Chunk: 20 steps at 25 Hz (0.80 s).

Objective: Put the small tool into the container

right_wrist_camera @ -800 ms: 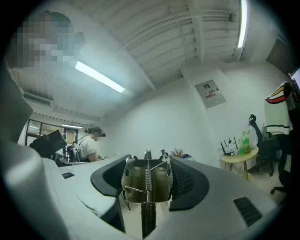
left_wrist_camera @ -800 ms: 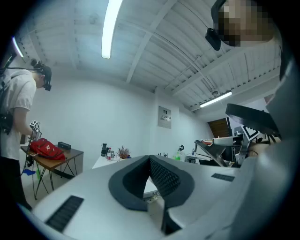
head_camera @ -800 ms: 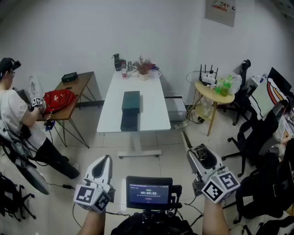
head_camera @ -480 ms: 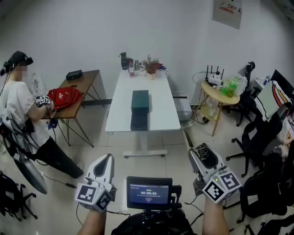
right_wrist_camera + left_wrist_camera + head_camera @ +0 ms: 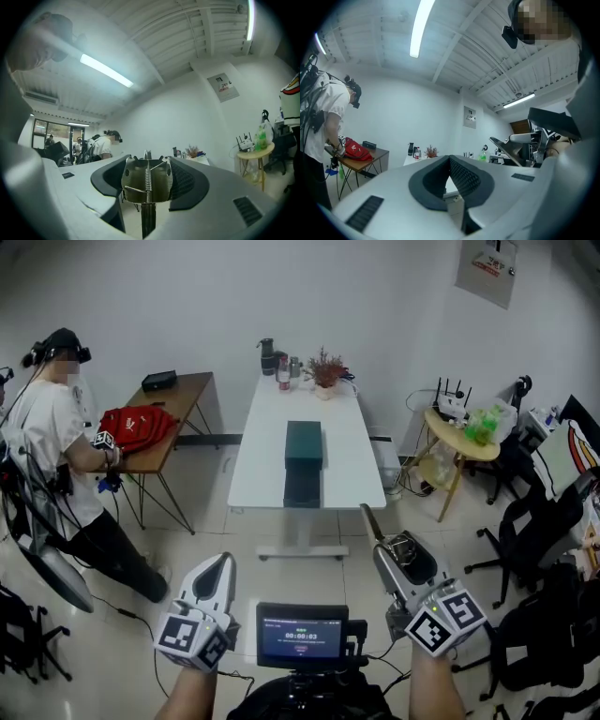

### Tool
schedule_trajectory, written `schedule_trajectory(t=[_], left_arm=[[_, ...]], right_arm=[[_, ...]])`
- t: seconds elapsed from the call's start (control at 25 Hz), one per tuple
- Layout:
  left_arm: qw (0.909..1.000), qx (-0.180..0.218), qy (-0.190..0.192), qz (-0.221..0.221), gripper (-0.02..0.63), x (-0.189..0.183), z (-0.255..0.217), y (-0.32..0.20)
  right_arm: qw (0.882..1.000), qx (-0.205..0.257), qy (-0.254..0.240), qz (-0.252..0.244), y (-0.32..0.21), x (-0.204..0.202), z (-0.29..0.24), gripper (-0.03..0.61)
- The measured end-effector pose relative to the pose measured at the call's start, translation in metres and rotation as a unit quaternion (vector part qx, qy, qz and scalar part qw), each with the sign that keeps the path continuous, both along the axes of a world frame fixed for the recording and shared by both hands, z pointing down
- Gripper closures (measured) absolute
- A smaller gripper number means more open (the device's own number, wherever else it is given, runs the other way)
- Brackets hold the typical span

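Observation:
My right gripper (image 5: 398, 554) is held level at the lower right of the head view, far short of the table. Its jaws stand wide and are shut on the small tool (image 5: 413, 564), a metal clip with a coil spring (image 5: 146, 183) that fills the gap between the pads (image 5: 183, 180). At the lower left, my left gripper (image 5: 217, 570) has its pads (image 5: 464, 178) meeting at the tip, with nothing between them. The container, a dark green box (image 5: 304, 444), lies on the white table (image 5: 258, 456) across the room, with a darker box (image 5: 302, 489) in front of it.
Bottles and a small plant (image 5: 324, 367) stand at the table's far end. A person (image 5: 56, 456) stands at the left by a wooden desk with a red bag (image 5: 134, 427). A round side table (image 5: 464, 437) and black chairs (image 5: 534, 531) crowd the right. A screen (image 5: 302, 634) sits between my grippers.
The head view has swung left, so the table and the person at the left now sit further right in it. Both grippers keep their places low in the view, and the right one still holds the tool.

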State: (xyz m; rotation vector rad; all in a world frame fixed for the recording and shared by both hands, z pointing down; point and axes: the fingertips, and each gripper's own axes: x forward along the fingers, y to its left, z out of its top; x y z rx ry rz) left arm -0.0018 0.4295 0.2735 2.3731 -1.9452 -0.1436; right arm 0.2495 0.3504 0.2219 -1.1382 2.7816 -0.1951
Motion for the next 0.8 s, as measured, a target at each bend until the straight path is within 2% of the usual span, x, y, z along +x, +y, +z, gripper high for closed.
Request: schedule_trajectory(t=[0.36,0.48,0.8], left_arm=[[0.9998,-0.008,-0.02,-0.002,0.606,-0.045,-0.006,-0.098],[0.9993,-0.028,-0.026,-0.004,0.606,-0.067,0.001,-0.154],[0.9982,-0.046,-0.035,0.017,0.606,-0.073,0.005,-0.304]], right_arm=[[1.0,-0.005,-0.01,-0.017,-0.1,-0.06,0.008,0.321],[1.0,-0.018,-0.017,-0.017,-0.157,-0.078,0.014,0.321],[0.998,-0.045,-0.031,-0.017,-0.296,-0.094,0.037,0.321]])
